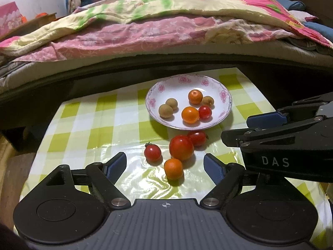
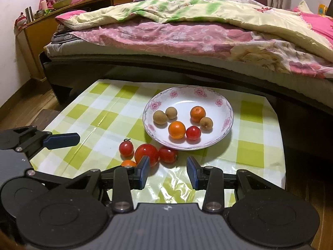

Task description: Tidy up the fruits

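One plate (image 1: 224,95) sat on the desk (image 1: 83,125) with the green checked cloth. It held six fruits: three brown longans (image 1: 164,110), two small oranges (image 1: 190,114) and one cherry tomato (image 1: 205,112). Four more fruits lay on the cloth just in front of the plate: one big tomato (image 1: 181,147), two cherry tomatoes (image 1: 152,152) and one small orange (image 1: 173,168). The left gripper (image 1: 165,164) was spread wide, nothing between its pads, with the loose orange lying on the cloth beyond them. The right gripper (image 2: 168,169) stood partly apart, pinching nothing. Left view showed all four loose fruits clearly, plus the right gripper from the side. In the right view the loose orange (image 2: 128,163) was half hidden behind a finger (image 2: 144,169). Only that view showed the wooden side table (image 2: 41,29) by the bed (image 2: 187,41).
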